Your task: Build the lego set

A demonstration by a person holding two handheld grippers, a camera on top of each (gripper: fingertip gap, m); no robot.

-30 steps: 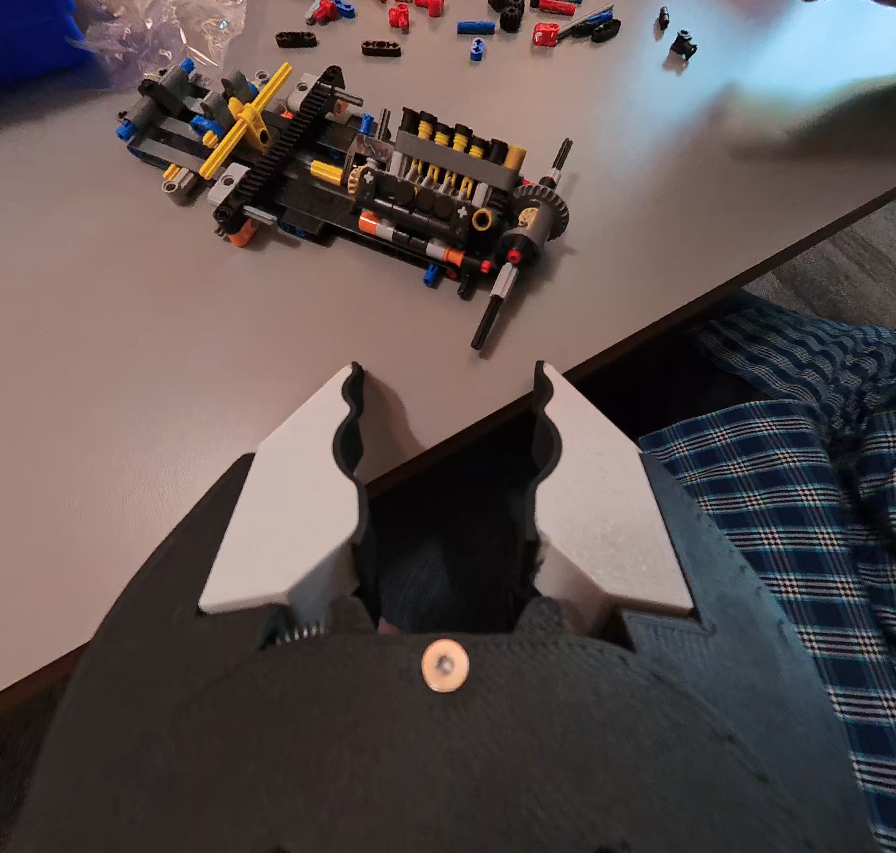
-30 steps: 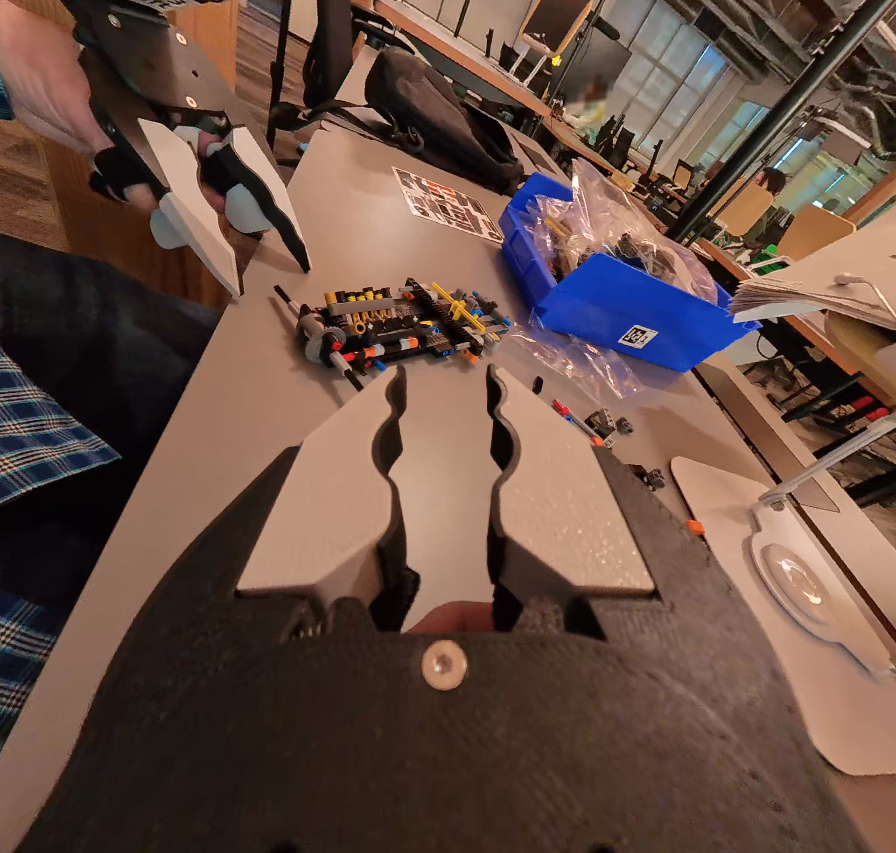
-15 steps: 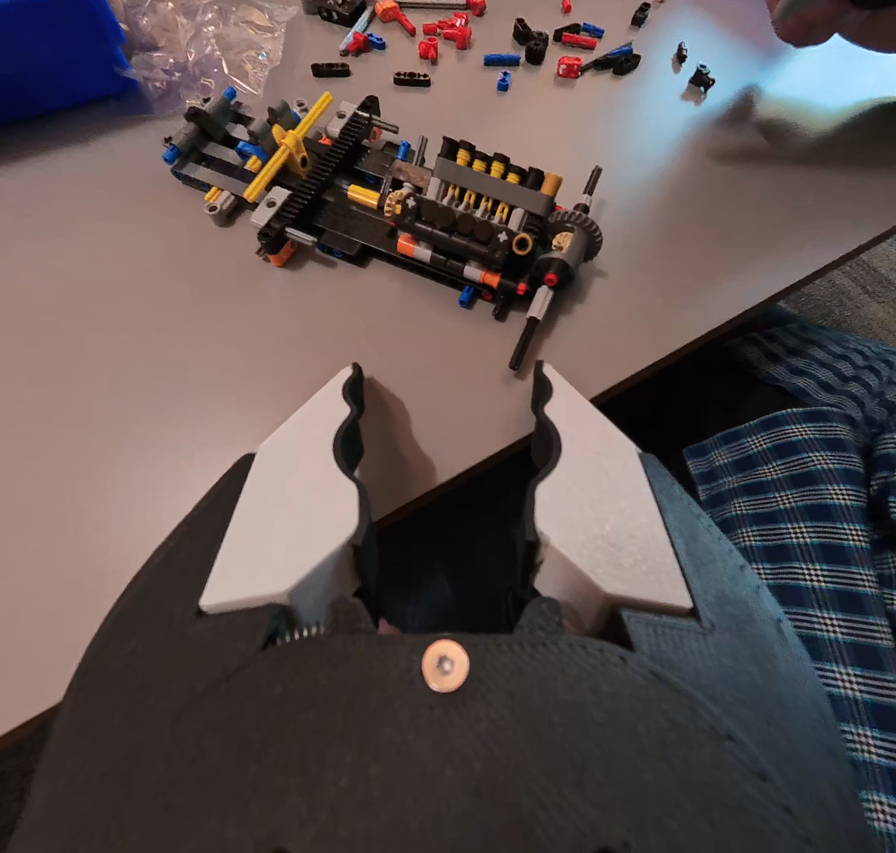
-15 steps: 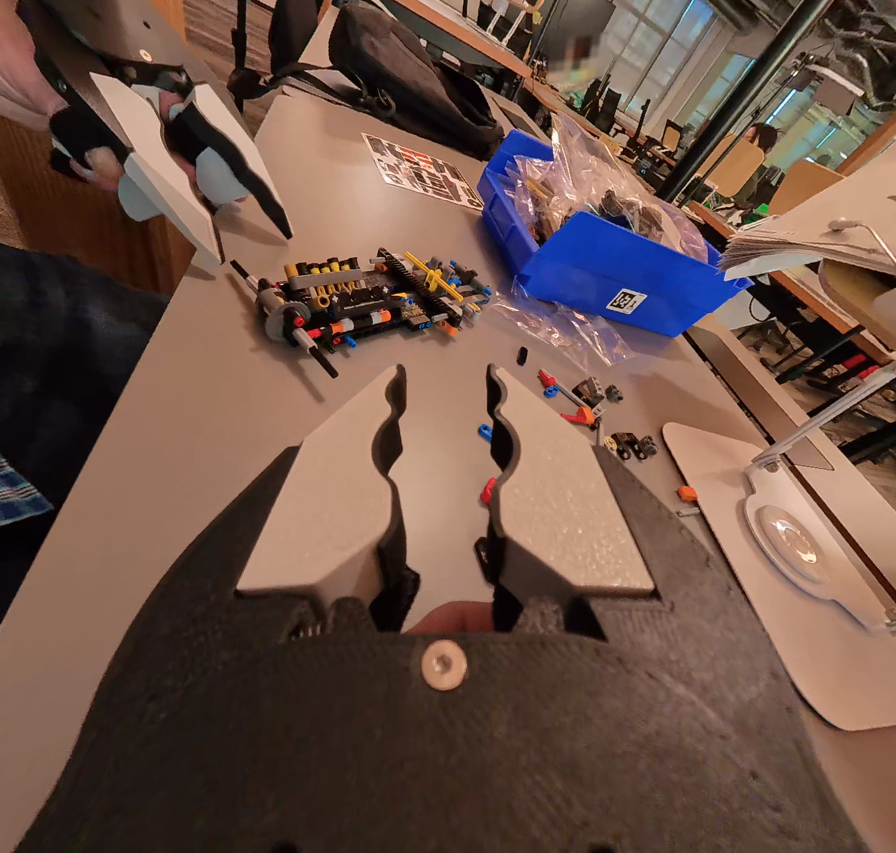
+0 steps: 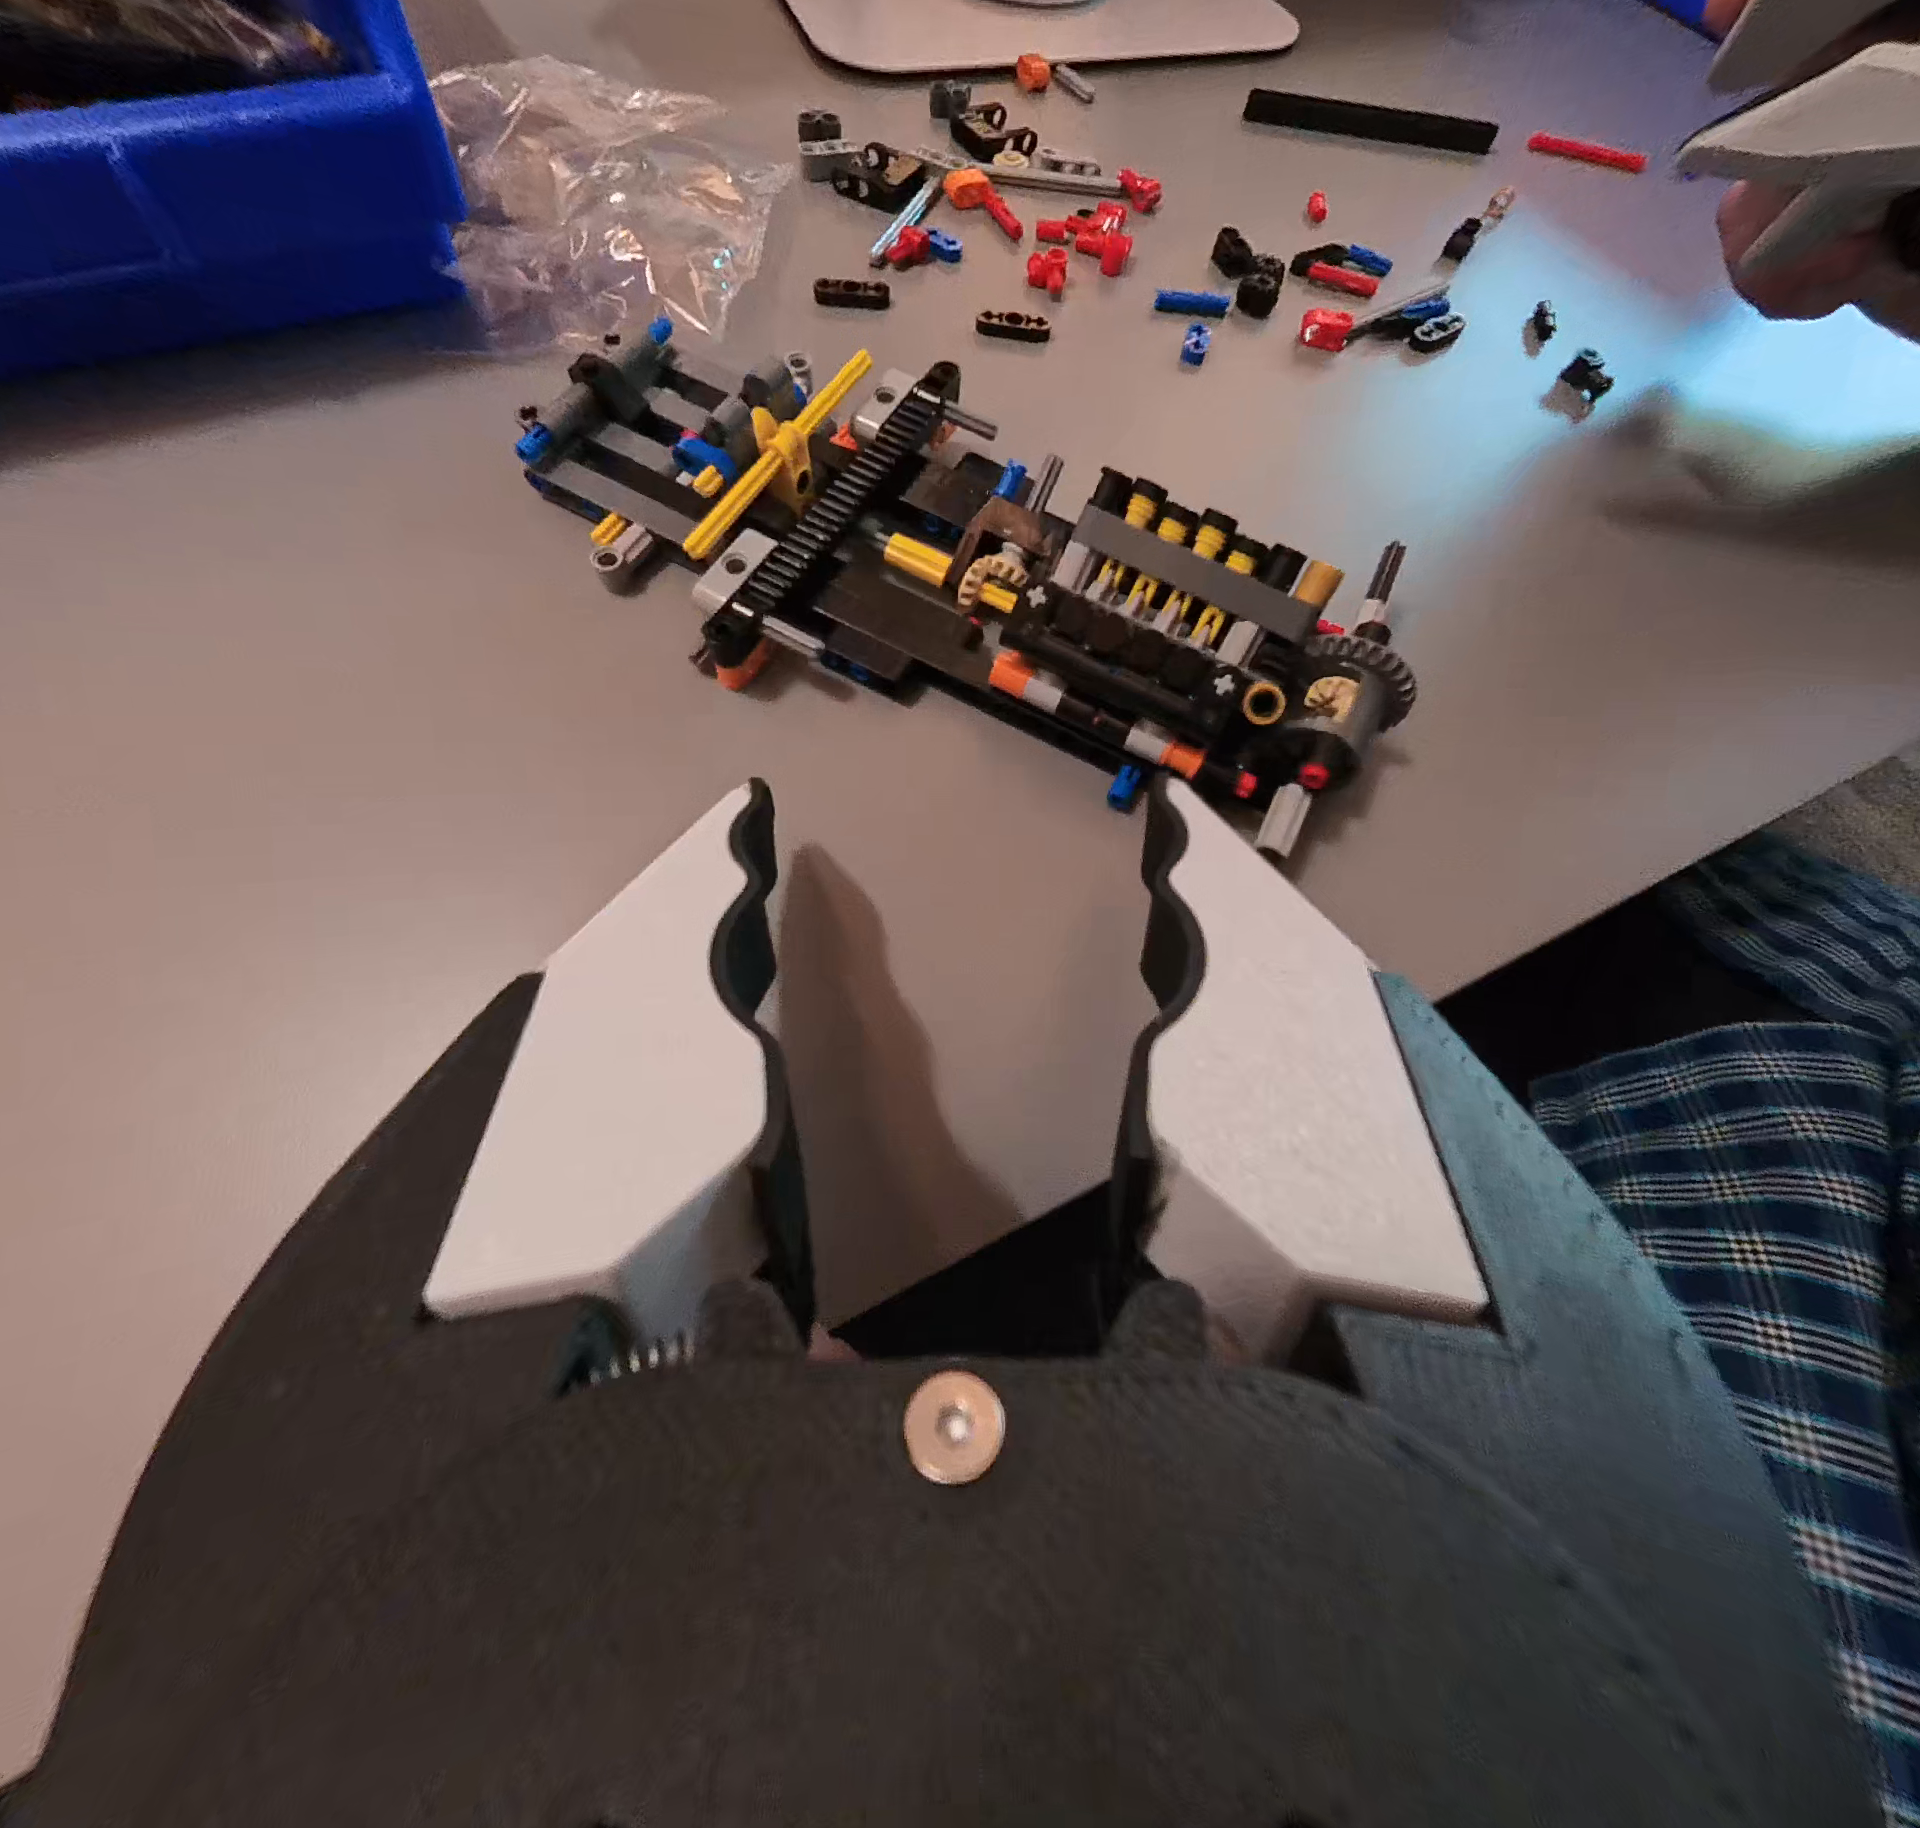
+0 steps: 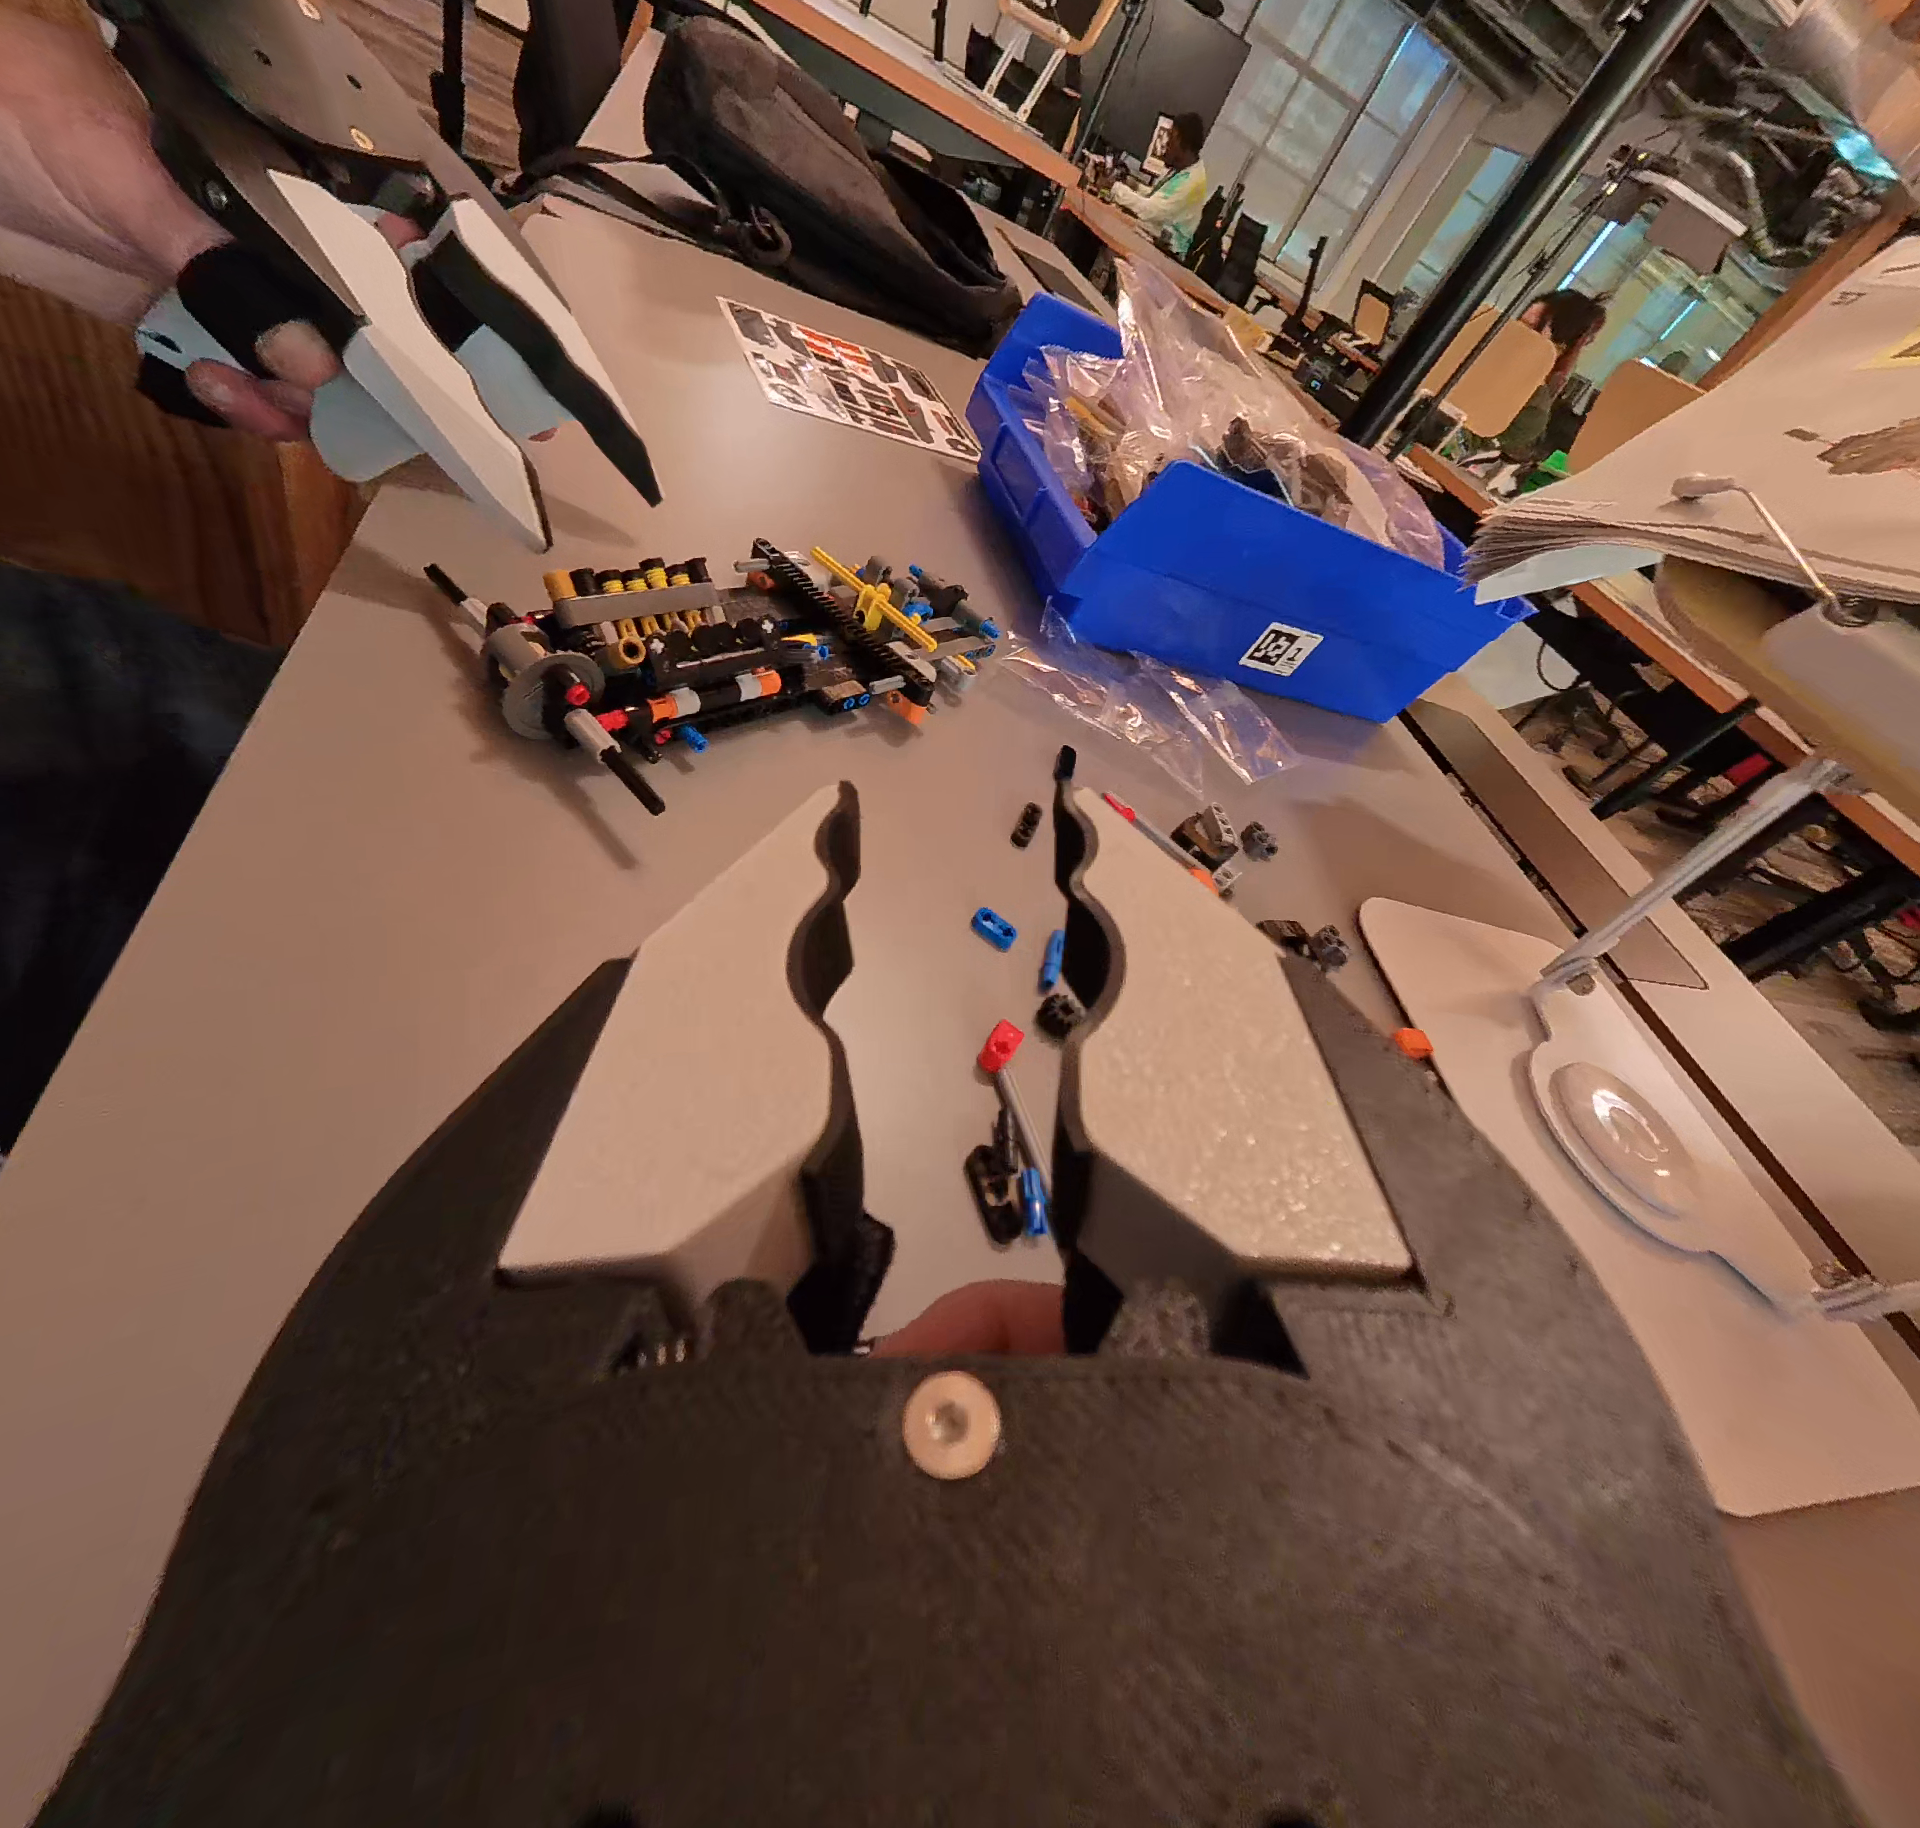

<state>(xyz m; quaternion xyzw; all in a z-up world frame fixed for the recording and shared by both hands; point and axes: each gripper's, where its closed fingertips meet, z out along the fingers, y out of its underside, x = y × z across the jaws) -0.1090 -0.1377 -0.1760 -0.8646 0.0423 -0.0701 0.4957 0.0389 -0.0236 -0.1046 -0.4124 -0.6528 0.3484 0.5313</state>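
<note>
Lying on the grey worktop (image 5: 260, 843): part-built lego chassis (image 5: 966, 573), scattered loose pieces (image 5: 1091, 240), crumpled clear bag (image 5: 603, 199), blue bin (image 6: 1236, 552), sticker sheet (image 6: 847, 381), dark backpack (image 6: 821, 178), pale flat pad (image 6: 1538, 1155).

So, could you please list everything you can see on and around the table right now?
Lego assembly: one, mostly black with yellow, grey, blue and orange bits, mid-table.
Loose Lego pieces: many, red, blue, black, grey and orange, scattered beyond the assembly.
Blue bin: one, holding clear bags of parts, beside the assembly.
Empty plastic bag: one, clear, between bin and assembly.
Sticker sheet: one, white with printing, behind the bin.
Magnifier stand: one, white, on a flat base at the table's edge.
Dark bag: one, at the table's far end.
Booklet: one, propped at the right.
Table: one, grey.
Left tool: open, empty.
Right tool: open, empty, over the loose pieces.
</note>
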